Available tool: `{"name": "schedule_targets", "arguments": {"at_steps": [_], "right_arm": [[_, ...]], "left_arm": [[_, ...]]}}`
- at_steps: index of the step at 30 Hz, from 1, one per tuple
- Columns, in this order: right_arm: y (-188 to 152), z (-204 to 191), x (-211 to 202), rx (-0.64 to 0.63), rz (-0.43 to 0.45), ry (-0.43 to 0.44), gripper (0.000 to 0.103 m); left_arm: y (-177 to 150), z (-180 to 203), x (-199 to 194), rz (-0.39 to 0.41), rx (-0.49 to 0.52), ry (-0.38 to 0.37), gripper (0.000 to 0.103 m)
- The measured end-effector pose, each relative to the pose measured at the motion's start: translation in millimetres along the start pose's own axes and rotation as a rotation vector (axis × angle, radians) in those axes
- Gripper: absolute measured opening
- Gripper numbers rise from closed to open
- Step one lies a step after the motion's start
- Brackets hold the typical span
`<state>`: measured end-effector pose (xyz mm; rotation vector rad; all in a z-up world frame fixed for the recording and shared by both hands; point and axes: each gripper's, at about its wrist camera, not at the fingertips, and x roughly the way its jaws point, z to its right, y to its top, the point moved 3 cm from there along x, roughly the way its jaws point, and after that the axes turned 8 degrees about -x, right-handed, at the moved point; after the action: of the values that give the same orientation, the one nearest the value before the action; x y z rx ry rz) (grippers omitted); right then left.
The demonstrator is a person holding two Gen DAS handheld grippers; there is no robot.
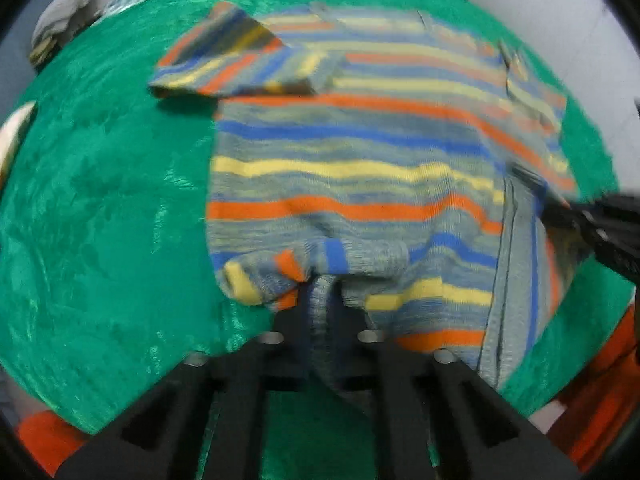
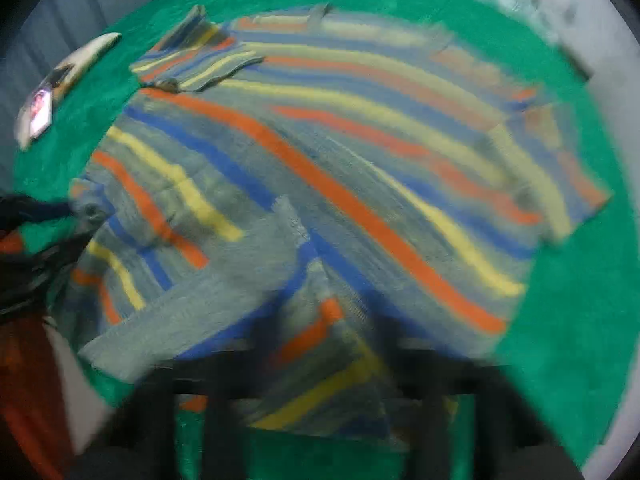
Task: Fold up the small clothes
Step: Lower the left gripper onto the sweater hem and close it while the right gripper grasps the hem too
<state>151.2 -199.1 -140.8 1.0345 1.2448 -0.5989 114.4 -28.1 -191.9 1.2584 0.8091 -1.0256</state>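
A small knit shirt point(image 1: 360, 152) with orange, blue and yellow stripes on grey lies spread on a green cloth point(image 1: 100, 200); its left sleeve is folded inward. My left gripper point(image 1: 320, 298) is shut on a bunched fold of the shirt's near hem. At the right of the left wrist view, my right gripper point(image 1: 560, 206) grips the shirt's side edge. The right wrist view is blurred: the shirt point(image 2: 340, 160) fills it, and my right gripper point(image 2: 328, 330) holds lifted striped fabric between its fingers. The left gripper point(image 2: 76, 210) shows at that view's left edge, on the hem.
The green cloth point(image 2: 580, 300) covers a round surface with bare room left and right of the shirt. A white object with a small card point(image 2: 48, 96) lies far left. Grey folded clothes point(image 1: 60, 28) sit beyond the cloth. A person's orange sleeves point(image 1: 600, 392) are near the front.
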Motion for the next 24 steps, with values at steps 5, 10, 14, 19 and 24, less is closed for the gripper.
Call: {"name": "schedule_targets", "arguments": {"at_steps": [5, 10, 14, 19, 24], "right_arm": [[-49.8, 0.2, -89.4, 0.02, 0.118, 0.082, 0.005], [-108.9, 5.4, -100.9, 0.001, -0.034, 0.006, 0.007], [-143.1, 26.6, -85.8, 0.123, -0.168, -0.041, 0.034], [-166.6, 63.3, -106.8, 0.526, -0.026, 0.169, 0.076], [-174.5, 58.8, -77.5, 0.593, -0.077, 0.222, 0.076]], "left_arm": [[-36.8, -46.1, -64.2, 0.028, -0.114, -0.127, 0.004], [-70.9, -66.4, -45.6, -0.115, -0.161, -0.106, 0.008], [-72.2, -78.2, -44.4, -0.102, -0.206, -0.088, 0.033], [-62.0, -84.7, -50.7, -0.027, -0.214, -0.084, 0.071], [-48.8, -92.7, -56.5, 0.006, -0.264, -0.17, 0.073]]}}
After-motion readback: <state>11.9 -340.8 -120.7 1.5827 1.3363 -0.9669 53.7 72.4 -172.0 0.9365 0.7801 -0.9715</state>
